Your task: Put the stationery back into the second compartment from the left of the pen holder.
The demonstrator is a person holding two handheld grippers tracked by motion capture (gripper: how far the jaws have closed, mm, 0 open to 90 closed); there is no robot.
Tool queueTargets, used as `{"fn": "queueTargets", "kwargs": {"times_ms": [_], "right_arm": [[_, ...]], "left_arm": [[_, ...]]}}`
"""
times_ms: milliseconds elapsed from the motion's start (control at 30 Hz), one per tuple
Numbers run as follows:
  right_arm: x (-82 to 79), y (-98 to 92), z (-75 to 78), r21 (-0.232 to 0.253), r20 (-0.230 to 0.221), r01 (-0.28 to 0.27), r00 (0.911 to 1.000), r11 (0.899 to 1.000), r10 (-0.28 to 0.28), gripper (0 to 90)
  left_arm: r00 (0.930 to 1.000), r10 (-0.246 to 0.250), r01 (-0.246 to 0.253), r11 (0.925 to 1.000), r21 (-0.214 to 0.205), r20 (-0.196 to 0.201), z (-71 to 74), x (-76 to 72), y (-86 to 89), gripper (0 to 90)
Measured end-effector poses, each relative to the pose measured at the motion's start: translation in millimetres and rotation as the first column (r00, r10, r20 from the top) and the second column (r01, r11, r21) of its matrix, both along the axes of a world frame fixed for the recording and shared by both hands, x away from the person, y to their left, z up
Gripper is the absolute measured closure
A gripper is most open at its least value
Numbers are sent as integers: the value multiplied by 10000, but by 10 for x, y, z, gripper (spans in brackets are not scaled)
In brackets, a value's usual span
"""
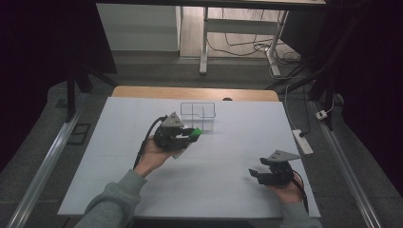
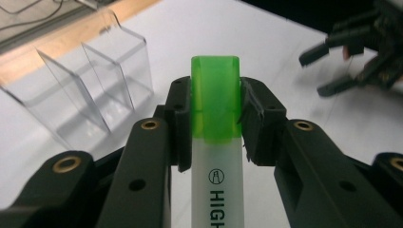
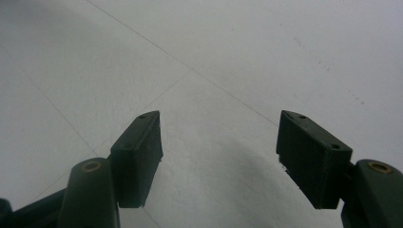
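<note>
A highlighter point(image 2: 215, 142) with a green cap point(image 1: 194, 133) and a white barrel is clamped between the pads of my left gripper point(image 2: 215, 102), which is shut on it. In the high view my left gripper point(image 1: 190, 135) is held above the table's middle, its cap end pointing toward a clear plastic organizer point(image 1: 198, 116) with divided compartments. The organizer point(image 2: 90, 85) stands ahead and to the left in the left gripper view. My right gripper point(image 1: 255, 172) is low over the table's near right part. Its jaws point(image 3: 218, 152) stand open with nothing between them.
The white table top point(image 1: 119, 142) has a wooden strip point(image 1: 142, 91) along its far edge. A power strip point(image 1: 302, 141) and cables lie on the floor to the right. Desk legs point(image 1: 204, 42) stand beyond the table. The right gripper point(image 2: 351, 57) is visible far off in the left gripper view.
</note>
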State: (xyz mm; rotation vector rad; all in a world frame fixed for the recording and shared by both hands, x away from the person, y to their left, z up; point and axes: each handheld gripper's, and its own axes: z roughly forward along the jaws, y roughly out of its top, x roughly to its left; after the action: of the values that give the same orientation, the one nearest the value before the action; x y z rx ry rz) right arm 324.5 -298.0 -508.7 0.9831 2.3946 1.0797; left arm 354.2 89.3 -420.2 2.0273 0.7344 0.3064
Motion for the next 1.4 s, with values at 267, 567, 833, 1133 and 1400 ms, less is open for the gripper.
{"fn": "queueTargets", "kwargs": {"times_ms": [267,567,833,1133,1400], "right_arm": [[2,-3,-3,-10,-12,-19,10000,10000,19,312],[2,7,-15,-3,-33,-9,10000,10000,9,316],[3,-1,-14,12,-65,-25,10000,10000,26,315],[8,-13,-19,-9,-88,-10,10000,10000,10,315],[10,-32,-25,-4,-100,13,9999,10000,-13,315]], "left_arm": [[9987,10,-2,9999,-141,513,254,239,-50,665],[9958,344,-322,9991,-269,845,354,532,-116,664],[9951,494,-443,9972,-604,852,305,844,-129,664],[9932,736,-657,9940,-871,908,266,1166,-183,664],[9918,782,-659,9906,-1197,1012,214,1413,-191,663]]}}
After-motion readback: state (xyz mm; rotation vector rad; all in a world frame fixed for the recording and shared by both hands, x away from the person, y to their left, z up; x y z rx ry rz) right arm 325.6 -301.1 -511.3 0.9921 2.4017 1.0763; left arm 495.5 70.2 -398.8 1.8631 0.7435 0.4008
